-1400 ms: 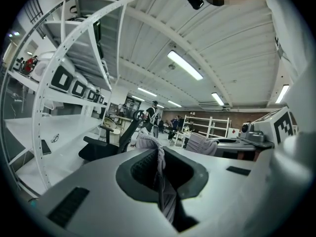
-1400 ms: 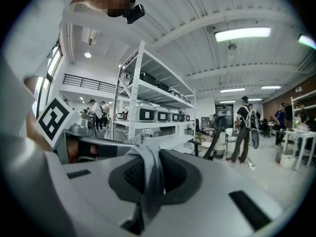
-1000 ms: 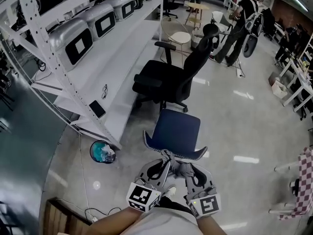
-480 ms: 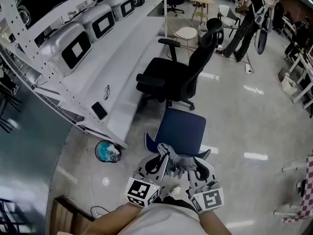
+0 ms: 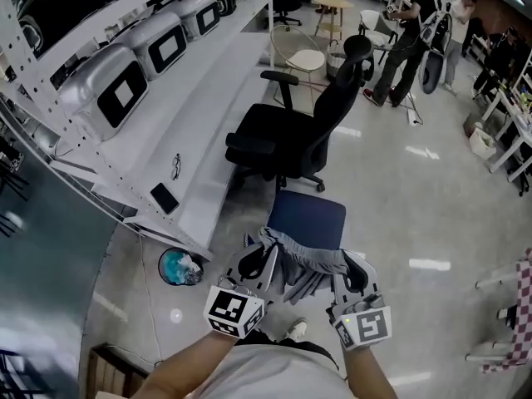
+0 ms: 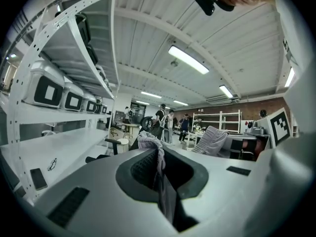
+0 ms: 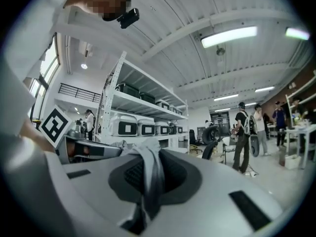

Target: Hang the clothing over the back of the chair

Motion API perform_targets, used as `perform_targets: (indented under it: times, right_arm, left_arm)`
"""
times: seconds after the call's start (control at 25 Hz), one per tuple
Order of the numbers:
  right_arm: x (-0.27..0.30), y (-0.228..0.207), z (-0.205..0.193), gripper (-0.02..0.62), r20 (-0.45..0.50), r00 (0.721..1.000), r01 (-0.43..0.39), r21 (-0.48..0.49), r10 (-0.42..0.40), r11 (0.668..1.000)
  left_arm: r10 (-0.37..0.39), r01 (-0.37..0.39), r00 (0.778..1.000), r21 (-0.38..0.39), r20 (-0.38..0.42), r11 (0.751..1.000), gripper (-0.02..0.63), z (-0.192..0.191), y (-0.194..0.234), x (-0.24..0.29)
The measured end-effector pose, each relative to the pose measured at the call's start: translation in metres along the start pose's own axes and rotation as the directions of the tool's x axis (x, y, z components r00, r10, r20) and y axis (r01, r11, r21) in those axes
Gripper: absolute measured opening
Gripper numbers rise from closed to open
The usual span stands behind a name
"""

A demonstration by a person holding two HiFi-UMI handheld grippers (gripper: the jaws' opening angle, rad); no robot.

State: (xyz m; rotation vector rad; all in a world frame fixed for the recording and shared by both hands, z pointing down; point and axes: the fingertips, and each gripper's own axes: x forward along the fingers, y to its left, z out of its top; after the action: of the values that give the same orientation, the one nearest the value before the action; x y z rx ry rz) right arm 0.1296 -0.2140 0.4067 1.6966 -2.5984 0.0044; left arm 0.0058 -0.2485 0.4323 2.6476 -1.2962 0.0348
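Observation:
A grey garment hangs stretched between my two grippers, just over the near edge of a blue-seated chair. Its folds hide most of the chair's back. My left gripper is shut on the garment's left end and my right gripper on its right end. In the left gripper view the cloth is pinched between the jaws of the left gripper. The right gripper view shows a bunched fold clamped in the right gripper.
A black office chair stands just beyond the blue one. A long white bench under shelves of grey bins runs along the left. A waste bin sits on the floor at the left. People stand far back right.
Both grippers have moved forward and apart. The garment, bunched between them before, now spreads wide above the chair's back.

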Motion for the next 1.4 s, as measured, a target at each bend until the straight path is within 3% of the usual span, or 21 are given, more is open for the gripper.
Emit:
perform_targets:
  times: [0.44,0.72,1.04,1.28,1.4]
  right_arm:
    - [0.044,-0.045,0.002,0.029,0.005,0.994,0.107,-0.038,-0.107,0.994]
    - [0.069,-0.064,-0.061,0.03,-0.167,0.981,0.086,-0.091,-0.1,0.992]
    - [0.075,-0.076,-0.143,0.031,-0.352,0.933,0.056,-0.064,-0.075,0.996]
    - [0.077,-0.078,-0.191,0.034,-0.485,0.875,0.003,0.007,0.001,1.0]
    - [0.074,-0.077,-0.198,0.092,-0.506,0.862,-0.008,0.031,0.023,0.999]
  left_arm:
    - [0.011,-0.011,1.0,0.037,0.013,0.999,0.021,0.019,0.045,0.054]
    - [0.012,-0.009,0.994,0.03,-0.112,1.0,0.021,-0.035,0.059,0.088]
    - [0.03,-0.03,0.969,0.002,-0.243,1.0,0.021,-0.101,0.078,0.101]
    - [0.024,-0.023,0.944,0.008,-0.329,1.0,0.021,-0.128,0.081,0.11]
    - [0.019,-0.03,0.938,-0.028,-0.346,0.999,0.021,-0.138,0.083,0.112]
